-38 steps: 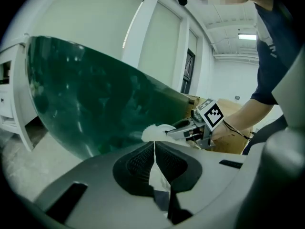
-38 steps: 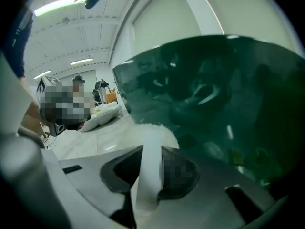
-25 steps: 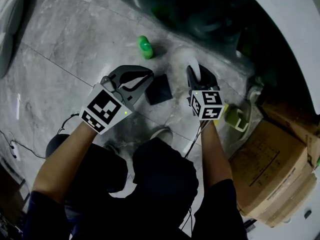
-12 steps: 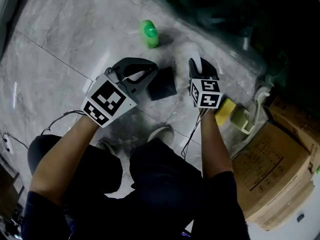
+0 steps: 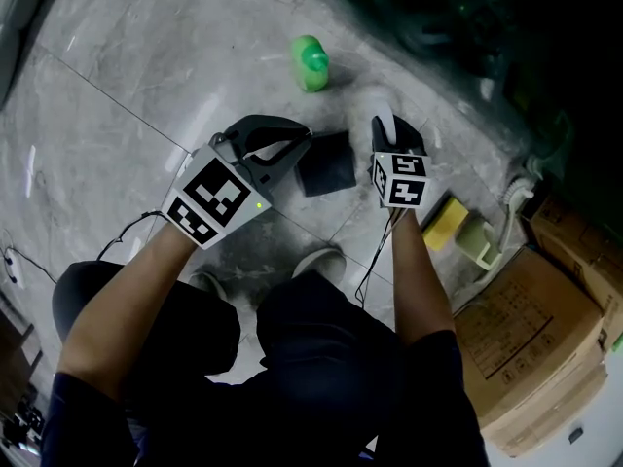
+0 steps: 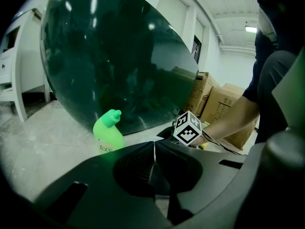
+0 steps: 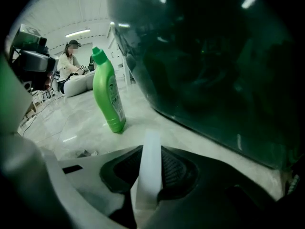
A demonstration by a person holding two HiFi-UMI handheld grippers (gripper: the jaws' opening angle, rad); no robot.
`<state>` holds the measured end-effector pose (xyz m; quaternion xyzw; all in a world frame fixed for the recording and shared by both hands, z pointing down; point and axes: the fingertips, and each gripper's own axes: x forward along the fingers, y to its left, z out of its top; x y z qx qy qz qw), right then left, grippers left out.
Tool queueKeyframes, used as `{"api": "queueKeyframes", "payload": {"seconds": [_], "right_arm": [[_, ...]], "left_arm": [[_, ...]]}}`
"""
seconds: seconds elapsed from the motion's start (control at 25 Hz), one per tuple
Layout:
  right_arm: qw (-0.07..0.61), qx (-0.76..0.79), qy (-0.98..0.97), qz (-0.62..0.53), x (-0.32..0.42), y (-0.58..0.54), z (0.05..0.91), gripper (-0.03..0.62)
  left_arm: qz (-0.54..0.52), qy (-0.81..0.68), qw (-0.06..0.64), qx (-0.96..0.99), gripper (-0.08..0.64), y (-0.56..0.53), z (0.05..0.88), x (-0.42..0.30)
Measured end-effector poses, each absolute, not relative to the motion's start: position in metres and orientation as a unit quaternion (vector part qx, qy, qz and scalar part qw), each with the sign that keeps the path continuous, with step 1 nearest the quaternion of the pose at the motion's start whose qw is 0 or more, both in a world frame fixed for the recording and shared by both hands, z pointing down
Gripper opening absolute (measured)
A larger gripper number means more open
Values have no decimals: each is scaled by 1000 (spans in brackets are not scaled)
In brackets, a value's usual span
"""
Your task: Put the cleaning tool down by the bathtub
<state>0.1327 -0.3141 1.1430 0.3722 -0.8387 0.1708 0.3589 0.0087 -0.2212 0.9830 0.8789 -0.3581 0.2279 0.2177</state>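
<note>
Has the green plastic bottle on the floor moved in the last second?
No. The green plastic bottle stands just beyond the dark square block as before; only the head view itself has shifted.

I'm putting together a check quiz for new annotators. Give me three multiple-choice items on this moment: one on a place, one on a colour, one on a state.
1. Where is the bottle relative to the bathtub?
A. Inside it
B. On the floor beside it
C. On its rim

2. What colour is the bottle?
A. Red
B. Blue
C. Green

3. The right gripper has its jaws
A. shut on a white tool handle
B. wide open, empty
C. shut on the bottle

Key: B, it stands upright on the floor by the tub's dark wall; C, bright green in every view; A, the handle sits clamped between the jaws.
</note>
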Motion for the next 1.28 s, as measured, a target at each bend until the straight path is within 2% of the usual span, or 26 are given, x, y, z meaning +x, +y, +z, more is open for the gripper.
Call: {"api": "queueKeyframes", "payload": {"seconds": [0.28,0.56,1.28], "right_arm": [[380,372,-836,134,130,-316,1147,95],[377,375,-833,152,130,-314,1146,110],[348,371,-846,161,125,-312,1118,222]], "left_arm": [[233,-361,220,876,37,-219,985,2],[233,-356,218,878,37,-221,983,5],[226,-363,221,876,37,-223,983,-3]]}}
